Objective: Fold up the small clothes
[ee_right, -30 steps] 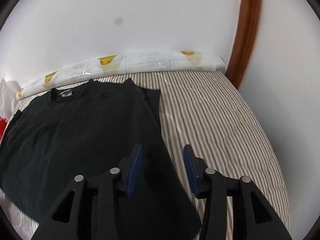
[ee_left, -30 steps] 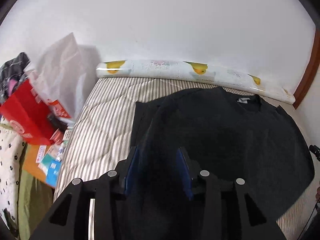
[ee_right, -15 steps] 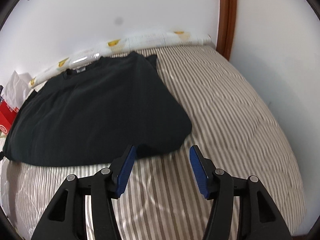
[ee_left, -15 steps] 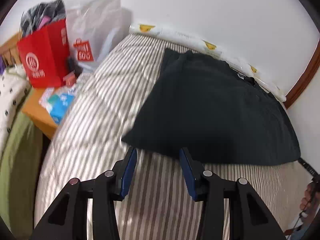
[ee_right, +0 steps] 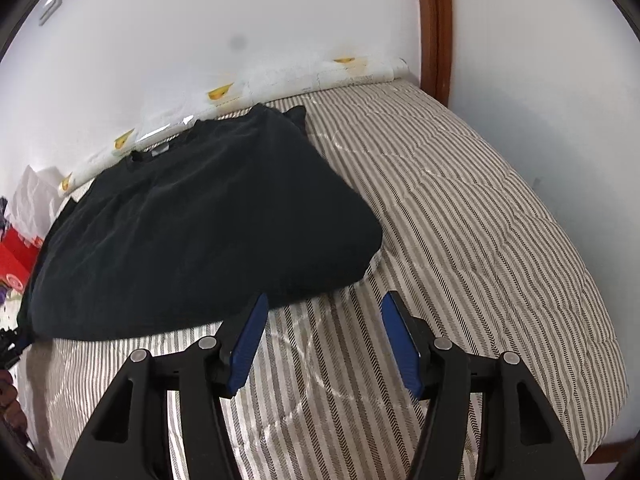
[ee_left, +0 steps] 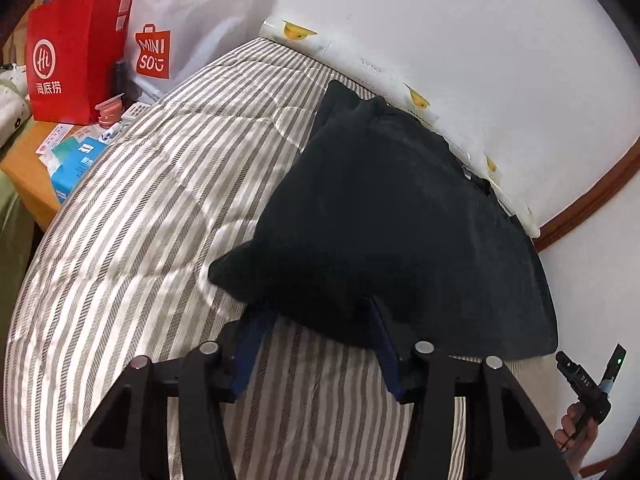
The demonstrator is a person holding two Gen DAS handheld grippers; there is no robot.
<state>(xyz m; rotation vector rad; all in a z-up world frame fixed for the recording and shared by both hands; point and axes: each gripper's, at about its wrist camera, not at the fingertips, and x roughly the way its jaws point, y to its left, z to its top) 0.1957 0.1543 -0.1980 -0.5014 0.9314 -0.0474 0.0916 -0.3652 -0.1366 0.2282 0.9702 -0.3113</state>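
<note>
Red paper bag (ee_left: 76, 52) and white Minisou bag (ee_left: 188, 20) stand beside the bed; contents unreadable. Black shirt (ee_left: 384, 232) lies folded on the striped bedcover (ee_left: 132, 240), collar toward the wall. A second ago both grippers were over the shirt. Now left gripper (ee_left: 316, 316) and right gripper (ee_right: 322, 312) sit at its near edge, jaws just opened, pads clear of cloth. Small boxes (ee_left: 72, 160) litter the side table.

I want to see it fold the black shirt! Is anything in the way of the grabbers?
Nothing visible is. The black shirt lies flat on the striped bed cover, with both the left gripper and right gripper open at its near edge.
</note>
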